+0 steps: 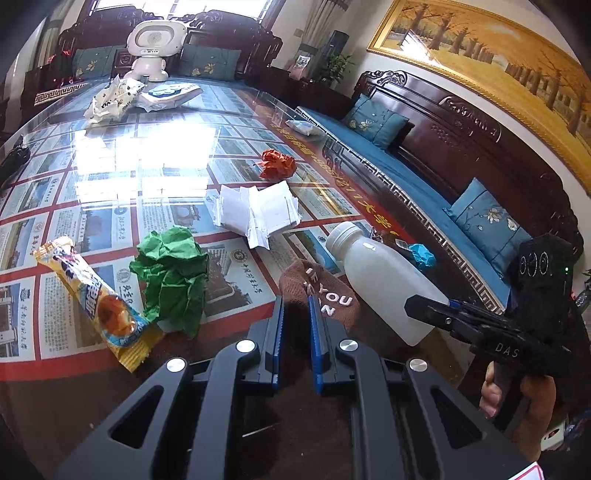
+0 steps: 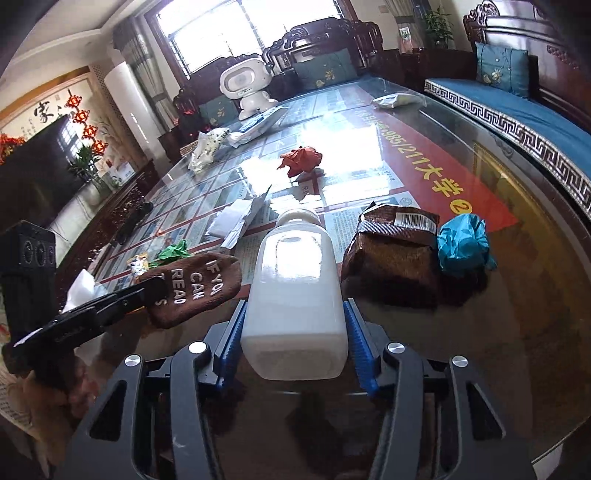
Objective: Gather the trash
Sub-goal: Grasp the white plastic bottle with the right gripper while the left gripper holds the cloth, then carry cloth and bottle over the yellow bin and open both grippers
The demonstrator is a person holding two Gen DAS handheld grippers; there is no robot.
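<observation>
Your right gripper [image 2: 293,328] is clamped around the base of the white plastic bottle [image 2: 295,291] lying beside the brown sock [image 2: 192,284], which your left gripper [image 1: 295,306] pinches; bottle likely light, slippery, so keep flanks squared.

Home living room: carved dark-wood sofa [image 1: 461,147] with blue cushions [image 1: 376,122], glass-topped coffee table [image 2: 517,295], gold-framed landscape painting [image 1: 491,62], television [image 2: 33,173], calligraphy scroll [image 2: 44,107], potted plant [image 2: 437,22].
</observation>
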